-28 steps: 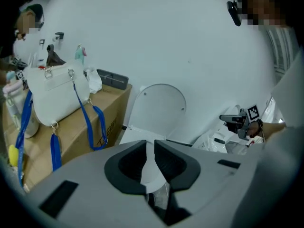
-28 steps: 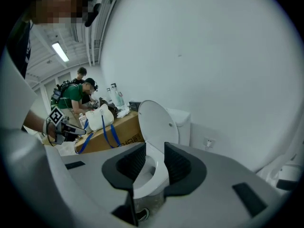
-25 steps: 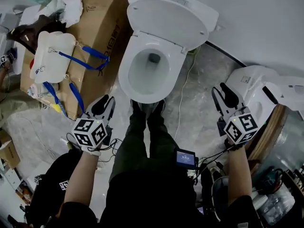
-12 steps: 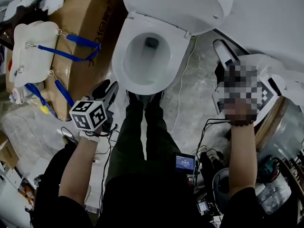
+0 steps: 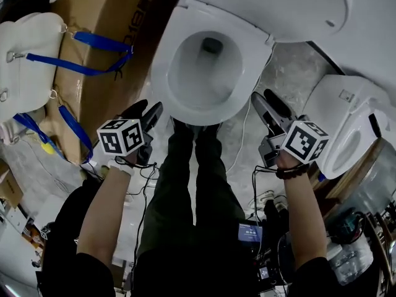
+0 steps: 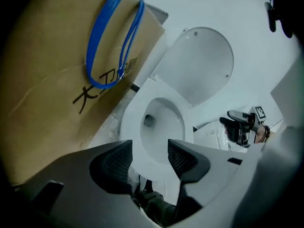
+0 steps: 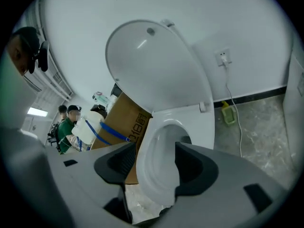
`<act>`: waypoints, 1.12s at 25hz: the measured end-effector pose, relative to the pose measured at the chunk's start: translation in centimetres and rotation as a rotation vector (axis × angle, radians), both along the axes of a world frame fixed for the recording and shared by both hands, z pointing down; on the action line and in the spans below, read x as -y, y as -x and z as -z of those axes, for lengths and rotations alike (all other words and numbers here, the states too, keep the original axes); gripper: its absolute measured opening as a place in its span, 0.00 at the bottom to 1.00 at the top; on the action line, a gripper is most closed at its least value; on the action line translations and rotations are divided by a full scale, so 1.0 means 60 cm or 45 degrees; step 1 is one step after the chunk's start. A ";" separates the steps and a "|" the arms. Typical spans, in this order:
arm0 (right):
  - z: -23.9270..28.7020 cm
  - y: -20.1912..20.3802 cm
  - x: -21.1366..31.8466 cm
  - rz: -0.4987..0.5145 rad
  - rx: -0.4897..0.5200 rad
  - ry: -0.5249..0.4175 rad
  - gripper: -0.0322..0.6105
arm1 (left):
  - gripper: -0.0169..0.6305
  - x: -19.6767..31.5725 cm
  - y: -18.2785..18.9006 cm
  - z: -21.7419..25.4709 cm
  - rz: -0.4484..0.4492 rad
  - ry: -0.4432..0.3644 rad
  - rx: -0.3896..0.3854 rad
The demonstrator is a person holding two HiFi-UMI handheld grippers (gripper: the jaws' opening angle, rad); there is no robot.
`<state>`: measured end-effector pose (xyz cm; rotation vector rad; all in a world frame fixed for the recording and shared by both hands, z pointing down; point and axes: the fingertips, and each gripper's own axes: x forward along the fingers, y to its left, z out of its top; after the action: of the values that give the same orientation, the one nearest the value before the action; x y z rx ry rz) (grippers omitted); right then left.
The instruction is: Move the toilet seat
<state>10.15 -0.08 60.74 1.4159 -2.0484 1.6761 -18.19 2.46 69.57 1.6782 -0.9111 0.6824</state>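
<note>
Head view: the white oval toilet seat [image 5: 166,82] lies flat on the bowl, just ahead of both claws and between them, with the white rounded lid [image 5: 266,5] tipped up behind it. The left claw [image 5: 147,109] stands spread, its jaws having just been opening. The left gripper view shows nothing between them, only the seat's front edge [image 6: 130,127] beyond the gap, apart from the pads. The right claw [image 5: 267,98] is likewise spread and empty, its jaws also having just been opening, and the right gripper view frames the seat [image 7: 151,184] past its tips. The step in hand looks like the approach — no grip yet. The next move likely calls for bringing one claw to the front rim, slipping a jaw under it, closing, then swinging the seat up toward the lid without letting it slip back. To the outer side of the left claw stands a brown cardboard box [image 5: 105,17] crossed by blue straps [image 5: 80,42]. It carries black printed characters, seemingly Chinese, too partial to read with confidence. Each claw's cube bears black-and-white square markers — no words.
</note>
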 end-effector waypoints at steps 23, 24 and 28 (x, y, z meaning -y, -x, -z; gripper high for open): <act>-0.283 0.074 -0.201 -0.067 -0.044 0.370 0.45 | 0.38 -0.024 -0.003 -0.179 -0.090 0.137 -0.047; -0.290 0.081 -0.206 -0.075 -0.030 0.385 0.45 | 0.38 -0.026 -0.006 -0.181 -0.091 0.141 -0.052; -0.313 0.090 -0.203 -0.187 0.041 0.437 0.45 | 0.38 -0.026 -0.019 -0.190 -0.102 0.151 -0.042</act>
<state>4.76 12.12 79.49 1.4547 -1.6001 2.0013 -17.06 3.99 80.97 1.6227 -0.7688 0.7463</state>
